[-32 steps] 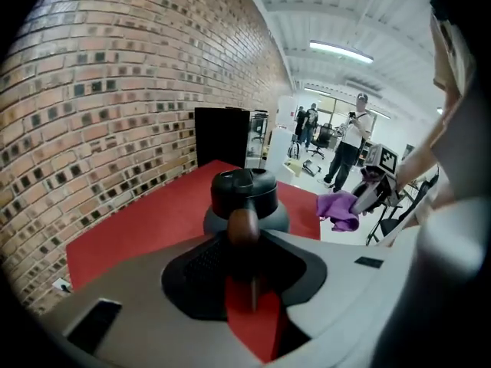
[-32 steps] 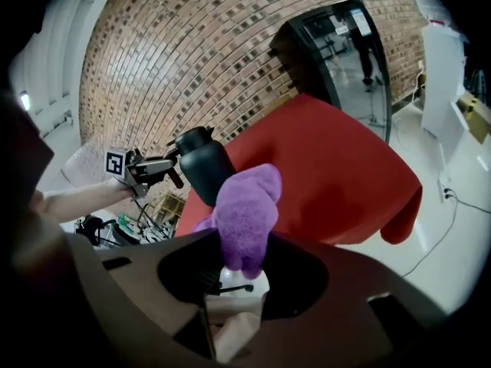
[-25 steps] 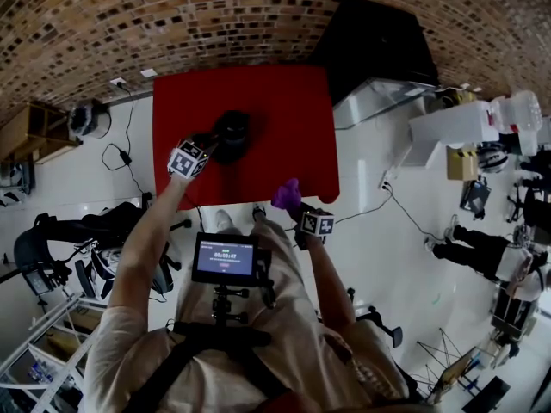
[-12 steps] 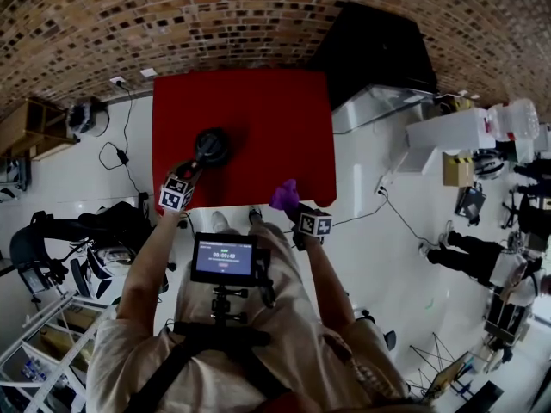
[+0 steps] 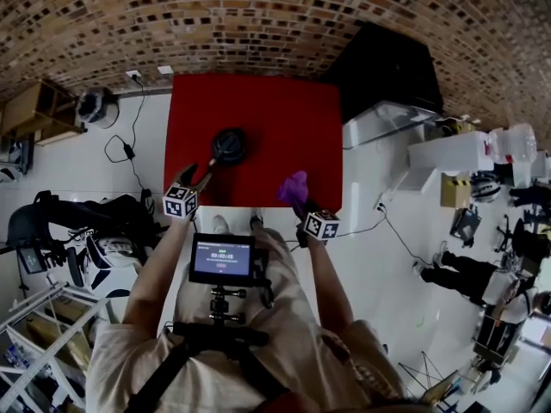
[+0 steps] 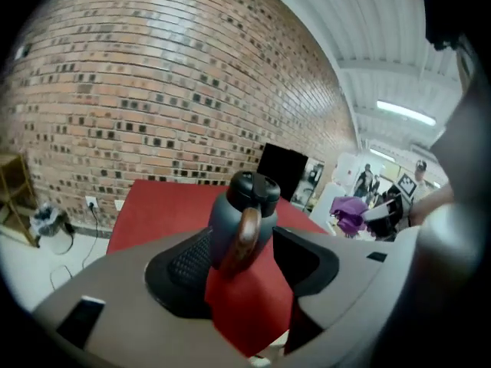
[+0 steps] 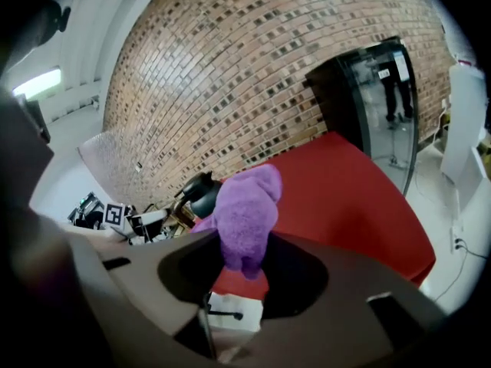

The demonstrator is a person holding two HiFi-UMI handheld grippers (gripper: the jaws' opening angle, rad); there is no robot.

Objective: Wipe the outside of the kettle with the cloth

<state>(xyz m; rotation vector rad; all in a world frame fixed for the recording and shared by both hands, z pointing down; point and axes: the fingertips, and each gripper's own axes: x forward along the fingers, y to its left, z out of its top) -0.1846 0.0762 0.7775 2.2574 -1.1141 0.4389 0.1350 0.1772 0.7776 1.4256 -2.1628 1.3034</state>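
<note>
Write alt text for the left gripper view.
The left gripper, jaws just opened, frames a dark kettle whose brown handle sits in the gap, ungripped, on a red table. Brick wall behind, purple cloth at right.

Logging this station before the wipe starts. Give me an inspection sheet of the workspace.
Surface: red table, bare but for the kettle.
Job's things: kettle upright on the table's left half; purple cloth off the kettle.
Clutter: nothing seen on the table.
Grippers: left gripper open, jaws just opened, kettle handle in the gap, pads apparently off it; right gripper shut on the cloth.
Cables: floor cable left of the table, second cable at its right.
Surroundings: brick wall, black unit, people far right.
</note>
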